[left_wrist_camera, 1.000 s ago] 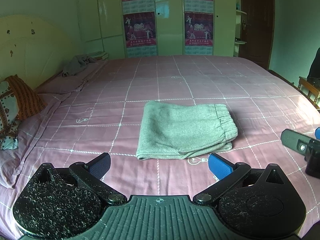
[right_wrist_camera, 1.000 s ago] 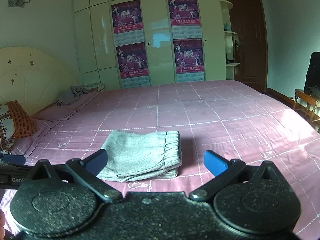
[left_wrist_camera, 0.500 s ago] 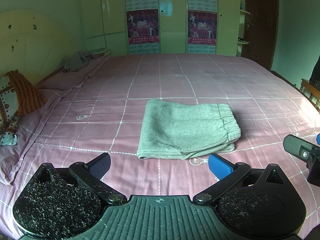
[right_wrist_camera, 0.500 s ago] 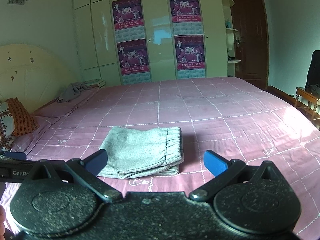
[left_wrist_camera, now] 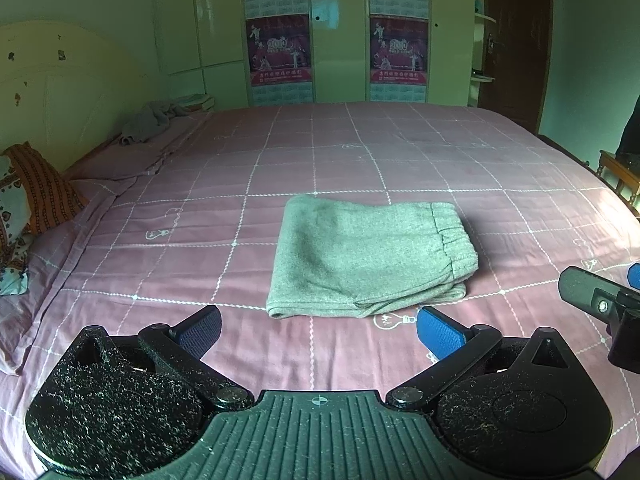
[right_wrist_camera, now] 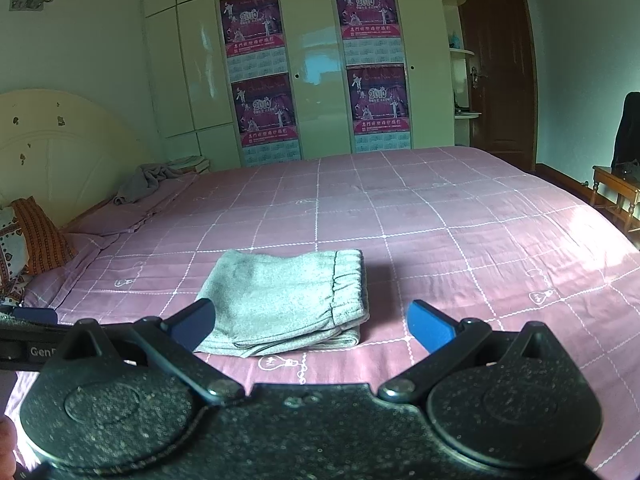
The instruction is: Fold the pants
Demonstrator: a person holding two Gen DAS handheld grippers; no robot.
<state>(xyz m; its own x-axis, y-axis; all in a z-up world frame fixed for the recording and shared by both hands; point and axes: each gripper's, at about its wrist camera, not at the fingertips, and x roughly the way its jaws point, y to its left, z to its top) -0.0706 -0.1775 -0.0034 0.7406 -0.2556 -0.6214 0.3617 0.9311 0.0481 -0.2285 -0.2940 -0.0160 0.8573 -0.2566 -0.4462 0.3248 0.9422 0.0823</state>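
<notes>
The grey pants (left_wrist_camera: 368,256) lie folded into a thick rectangle on the pink bed (left_wrist_camera: 320,152), waistband to the right. They also show in the right wrist view (right_wrist_camera: 288,300). My left gripper (left_wrist_camera: 318,330) is open and empty, just short of the pants' near edge. My right gripper (right_wrist_camera: 312,322) is open and empty, held above the bed in front of the pants. The right gripper's body shows at the right edge of the left wrist view (left_wrist_camera: 600,304).
A patterned pillow (left_wrist_camera: 28,196) and a headboard (left_wrist_camera: 72,92) are at the left. A crumpled grey cloth (left_wrist_camera: 148,124) lies at the far left corner. A wardrobe with posters (left_wrist_camera: 340,32) stands behind the bed. A wooden chair (right_wrist_camera: 616,192) is at the right.
Both grippers have drawn back and risen slightly from the folded pants. The pants have not moved. Both stay open.
</notes>
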